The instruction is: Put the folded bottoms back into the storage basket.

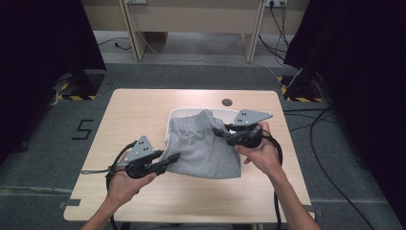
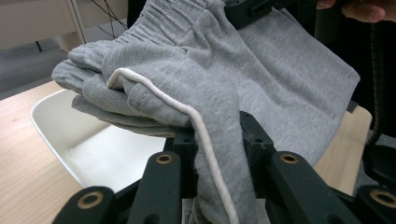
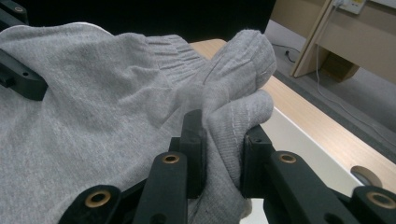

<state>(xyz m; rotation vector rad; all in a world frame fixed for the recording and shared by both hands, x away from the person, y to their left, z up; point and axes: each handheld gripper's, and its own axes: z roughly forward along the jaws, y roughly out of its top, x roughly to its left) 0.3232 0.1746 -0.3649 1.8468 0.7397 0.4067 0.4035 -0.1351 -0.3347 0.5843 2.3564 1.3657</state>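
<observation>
With both grippers, left [image 1: 173, 156] and right [image 1: 219, 131], clamped on the grey shorts [image 1: 203, 146] above the white tray [image 1: 173, 116], keep tension even; lower flat, avoid bunching.

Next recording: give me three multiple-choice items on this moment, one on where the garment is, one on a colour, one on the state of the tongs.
1. Where is the grey knit cotton garment?
A. Over the white plastic tray
B. On the floor
C. Hanging off the table's left edge

2. What colour is the corded trim along the garment's edge?
A. Red
B. White
C. Black

3. How are the left tongs and right tongs set?
A. Both open and apart from the cloth
B. One shut, one open
C. Both shut on the cloth

Answers: 1 A, the high view shows the tray's rim behind the waistband; 2 B, the left gripper view shows a white cord; 3 C, each gripper view shows cloth pinched between its jaws.
</observation>
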